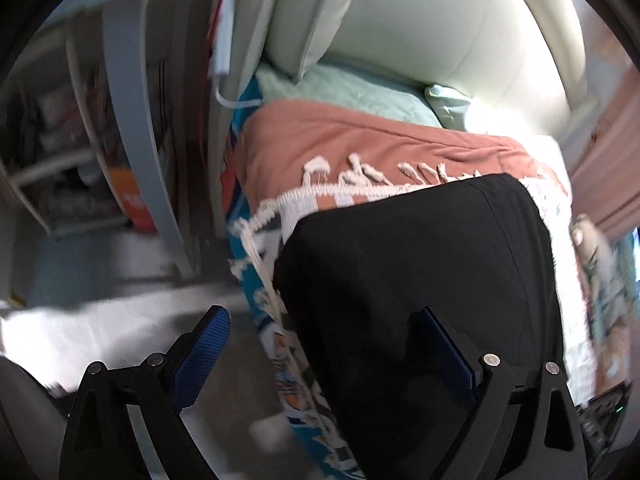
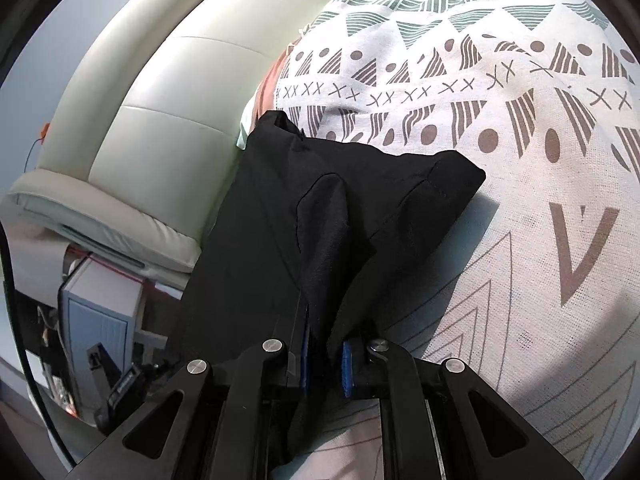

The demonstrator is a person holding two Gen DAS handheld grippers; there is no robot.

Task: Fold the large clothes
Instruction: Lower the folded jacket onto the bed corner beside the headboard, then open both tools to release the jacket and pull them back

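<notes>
The black garment (image 2: 320, 216) fills the lower middle of the right wrist view, bunched into a ridge that runs down into the right gripper (image 2: 324, 364), whose jaws are pinched nearly together on a fold of it. In the left wrist view the same black garment (image 1: 416, 280) lies across the centre and lower right of the frame, draped over the near edge of the bed. The left gripper (image 1: 320, 344) sits at the bottom of that view with its jaws spread wide and nothing clamped; one blue pad is over the floor side, the other over the black cloth.

Under the garment is a patterned bedspread (image 2: 500, 128) with a fringed edge, and beyond it, in the upper middle of the left view, a salmon blanket (image 1: 360, 144) and a cream padded headboard (image 1: 440, 28).

The step in hand looks like taking a second hold: one side is gripped, the other is not. The next move probably calls for bringing the open jaws onto the garment's free edge and closing there, so both holds can lift and fold it evenly.
</notes>
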